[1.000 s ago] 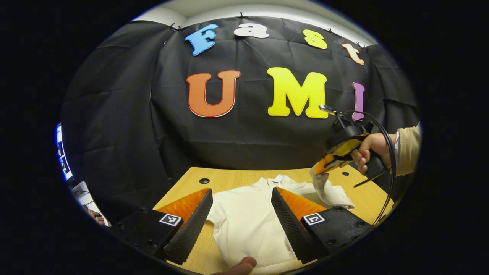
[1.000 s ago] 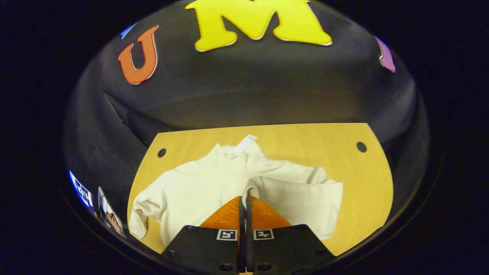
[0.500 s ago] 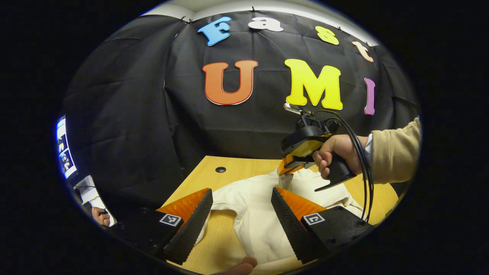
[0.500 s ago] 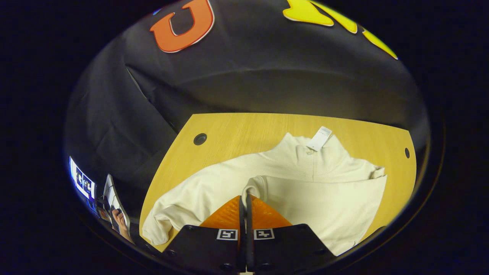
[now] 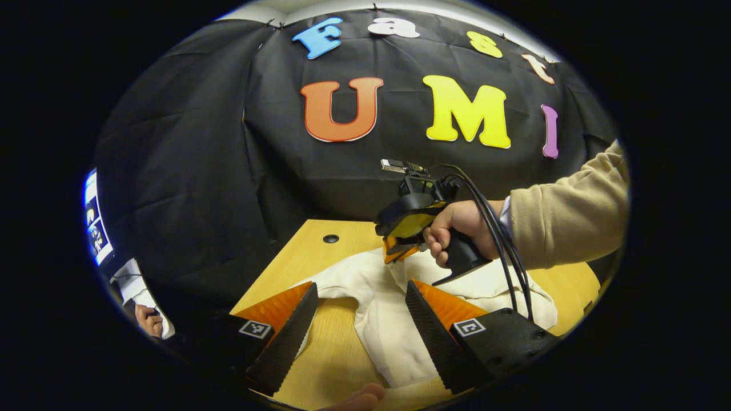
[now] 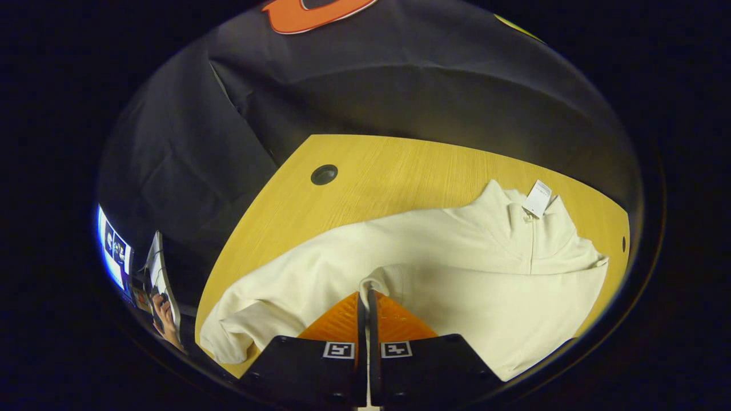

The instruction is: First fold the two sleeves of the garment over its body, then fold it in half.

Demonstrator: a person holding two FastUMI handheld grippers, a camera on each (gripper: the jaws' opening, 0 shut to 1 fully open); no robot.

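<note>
A cream garment [image 6: 451, 251] lies spread on the wooden table [image 6: 377, 171], collar and white tag [image 6: 538, 198] toward the far right. My right gripper [image 6: 365, 292] is shut on the cuff of one sleeve [image 6: 485, 308], which is drawn across the body of the garment. In the left gripper view the same gripper [image 5: 400, 251] shows low over the garment [image 5: 388, 325], held by a hand in a beige sleeve [image 5: 565, 211]. My left gripper [image 5: 360, 305] stands open above the table's near side, with nothing between its fingers. The other sleeve [image 6: 251, 319] lies stretched out to the left.
A round cable hole [image 6: 324, 174] sits in the table's far left part, another [image 6: 623, 244] at the right edge. A lit screen [image 6: 114, 251] and a person's hand [image 6: 163, 317] lie beyond the table's left side. A fingertip [image 5: 360, 395] shows at the bottom edge.
The right gripper has carried the sleeve cuff leftward across the garment's body and lower toward it. The left gripper has stayed open, shifting slightly.
</note>
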